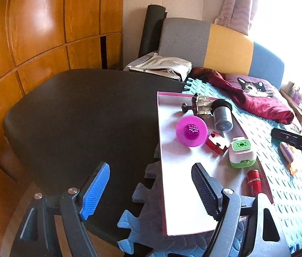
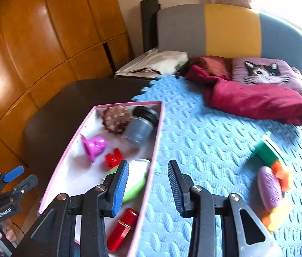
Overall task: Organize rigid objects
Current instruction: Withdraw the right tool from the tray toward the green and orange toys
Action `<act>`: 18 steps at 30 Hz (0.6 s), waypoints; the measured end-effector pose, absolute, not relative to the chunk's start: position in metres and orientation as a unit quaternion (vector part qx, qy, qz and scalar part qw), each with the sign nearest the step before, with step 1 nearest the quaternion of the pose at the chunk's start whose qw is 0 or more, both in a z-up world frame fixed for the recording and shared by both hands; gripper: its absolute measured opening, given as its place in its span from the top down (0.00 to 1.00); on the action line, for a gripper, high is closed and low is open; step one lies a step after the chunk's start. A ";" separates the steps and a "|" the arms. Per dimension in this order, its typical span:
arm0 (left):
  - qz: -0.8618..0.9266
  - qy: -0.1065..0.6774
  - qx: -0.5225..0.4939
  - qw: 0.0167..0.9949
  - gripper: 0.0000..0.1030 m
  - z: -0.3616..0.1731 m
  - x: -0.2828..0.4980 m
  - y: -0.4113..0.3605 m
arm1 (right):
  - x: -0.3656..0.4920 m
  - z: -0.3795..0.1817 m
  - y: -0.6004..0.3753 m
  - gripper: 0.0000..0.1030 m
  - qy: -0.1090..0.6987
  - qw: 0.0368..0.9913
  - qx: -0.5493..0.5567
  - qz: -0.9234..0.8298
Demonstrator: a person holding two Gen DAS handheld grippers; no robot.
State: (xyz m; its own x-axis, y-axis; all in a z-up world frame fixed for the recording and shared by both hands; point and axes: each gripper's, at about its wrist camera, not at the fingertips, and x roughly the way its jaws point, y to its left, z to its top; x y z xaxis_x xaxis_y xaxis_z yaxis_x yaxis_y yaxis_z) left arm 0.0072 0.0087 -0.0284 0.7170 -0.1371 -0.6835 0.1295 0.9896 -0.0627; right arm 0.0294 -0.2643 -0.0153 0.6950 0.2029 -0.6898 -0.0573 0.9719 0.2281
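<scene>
A pink-rimmed white tray [image 1: 178, 184] [image 2: 78, 141] lies on the blue foam mat [image 2: 204, 150]. In it are a magenta funnel-shaped toy [image 1: 191, 131] [image 2: 94, 147], a red puzzle-like piece [image 1: 216, 144] [image 2: 113, 158], a grey jar with a black lid [image 1: 221, 115] [image 2: 140, 126], a brown toy [image 1: 200, 105] [image 2: 116, 117], a green-and-white box [image 1: 242, 152] [image 2: 136, 180] and a red cylinder [image 1: 253, 181] [image 2: 123, 229]. A purple oval toy [image 2: 269, 188] with orange parts and a green block [image 2: 266, 150] lie on the mat to the right. My left gripper [image 1: 151, 190] is open and empty at the tray's near left edge. My right gripper [image 2: 147, 187] is open and empty over the tray's right rim.
A dark table top [image 1: 82, 115] lies left of the tray. Wooden cabinets [image 1: 33, 32] stand behind. A crimson cloth [image 2: 253, 100], a cat cushion [image 2: 262, 70] and a white bag [image 2: 157, 62] lie at the back before a grey, yellow and blue headboard [image 2: 225, 27].
</scene>
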 end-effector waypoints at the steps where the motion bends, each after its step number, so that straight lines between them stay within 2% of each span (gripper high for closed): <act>1: -0.073 0.369 -0.003 0.926 0.23 -0.028 0.007 0.007 | 0.025 -0.016 -0.270 0.63 0.384 0.916 0.095 0.066; 10: -0.094 0.362 0.019 0.927 0.23 -0.022 0.007 -0.013 | -0.006 -0.029 -0.337 0.63 0.390 0.916 0.092 -0.008; 18: -0.122 0.353 0.044 0.927 0.23 -0.014 0.010 -0.046 | -0.030 -0.034 -0.421 0.63 0.363 0.916 0.129 -0.110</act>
